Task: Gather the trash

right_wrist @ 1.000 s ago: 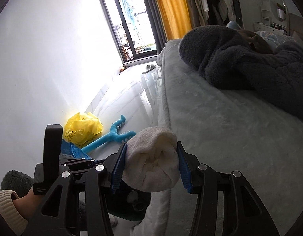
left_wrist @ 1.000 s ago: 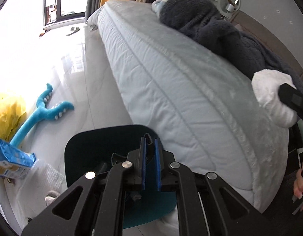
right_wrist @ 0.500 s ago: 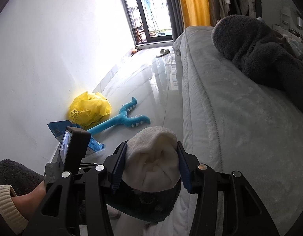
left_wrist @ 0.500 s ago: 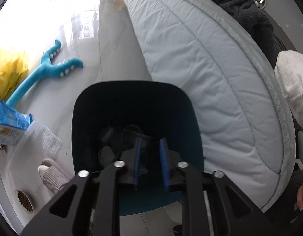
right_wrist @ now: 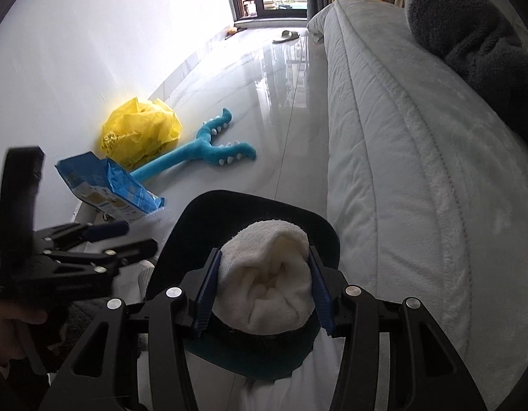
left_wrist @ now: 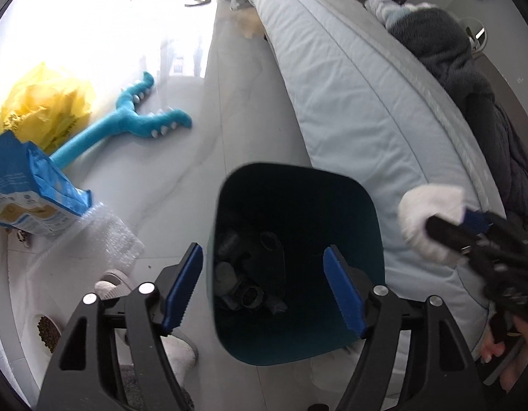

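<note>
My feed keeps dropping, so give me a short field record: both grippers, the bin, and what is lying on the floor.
left gripper: jaws just opened, nothing between them, above the bin
right gripper: shut on white rolled cloth, near bin rim
bin: dark teal, by the bed, dark items at the bottom
floor: yellow plastic bag, blue plush toy, blue packet, bubble wrap

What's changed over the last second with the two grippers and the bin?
The left gripper moved over the bin and its jaws have just been opening, nothing between them. The right gripper carried the white cloth from the bed down to the bin's mouth. Its grip stayed; the bin hasn't moved.
</note>
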Demonstrator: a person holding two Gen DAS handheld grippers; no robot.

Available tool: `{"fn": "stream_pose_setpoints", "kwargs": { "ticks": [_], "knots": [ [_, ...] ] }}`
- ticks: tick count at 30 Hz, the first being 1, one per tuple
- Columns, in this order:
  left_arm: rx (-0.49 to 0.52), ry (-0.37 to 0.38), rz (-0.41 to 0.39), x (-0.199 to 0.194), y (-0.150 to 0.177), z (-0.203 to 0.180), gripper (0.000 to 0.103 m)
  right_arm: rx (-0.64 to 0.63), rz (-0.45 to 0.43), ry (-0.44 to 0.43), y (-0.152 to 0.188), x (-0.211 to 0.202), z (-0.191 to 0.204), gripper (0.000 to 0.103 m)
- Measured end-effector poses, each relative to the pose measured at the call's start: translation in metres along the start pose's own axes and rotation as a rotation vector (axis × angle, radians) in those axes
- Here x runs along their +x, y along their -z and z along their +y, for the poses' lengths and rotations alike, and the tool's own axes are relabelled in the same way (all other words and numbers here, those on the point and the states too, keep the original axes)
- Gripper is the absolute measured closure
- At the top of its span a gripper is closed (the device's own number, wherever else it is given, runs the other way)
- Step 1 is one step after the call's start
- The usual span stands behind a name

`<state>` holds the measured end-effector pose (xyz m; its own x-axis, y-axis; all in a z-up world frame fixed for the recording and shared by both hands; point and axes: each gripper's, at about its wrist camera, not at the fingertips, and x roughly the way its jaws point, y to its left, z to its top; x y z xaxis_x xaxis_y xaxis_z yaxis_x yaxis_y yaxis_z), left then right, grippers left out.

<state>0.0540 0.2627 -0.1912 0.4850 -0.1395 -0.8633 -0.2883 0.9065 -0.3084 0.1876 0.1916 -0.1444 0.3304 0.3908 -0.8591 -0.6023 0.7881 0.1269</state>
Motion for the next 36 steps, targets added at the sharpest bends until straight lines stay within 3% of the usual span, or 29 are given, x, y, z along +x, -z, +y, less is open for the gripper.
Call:
{"fn": "stream_pose_setpoints", "kwargs": {
  "ticks": [11,16,18,24,28,36],
  "knots": [
    [-0.031,0.032,-0.263,-0.089,-0.013,0.018,0.017,-0.063,0.129,0.044,0.007,0.052,0.028,0.05],
    [-0.043,0.043,-0.317,-0.112,-0.011,0.016,0.014,-0.048,0.142,0.063,0.011,0.053,0.03,0.039],
    [-0.024,0.037,-0.33,-0.119,-0.01,0.009,0.013,-0.043,0.138,0.071,0.012,0.048,0.029,0.03],
    [0.085,-0.009,-0.384,-0.142,0.005,-0.022,0.007,-0.001,0.061,0.061,0.012,0.007,0.023,0.017],
    [0.146,-0.049,-0.417,-0.155,0.017,-0.044,0.006,0.007,-0.035,0.073,0.015,-0.043,0.016,0.011],
    [0.197,-0.049,-0.493,-0.177,0.033,-0.088,0.003,0.064,-0.261,0.134,0.041,-0.16,-0.026,0.004]
  ]
}}
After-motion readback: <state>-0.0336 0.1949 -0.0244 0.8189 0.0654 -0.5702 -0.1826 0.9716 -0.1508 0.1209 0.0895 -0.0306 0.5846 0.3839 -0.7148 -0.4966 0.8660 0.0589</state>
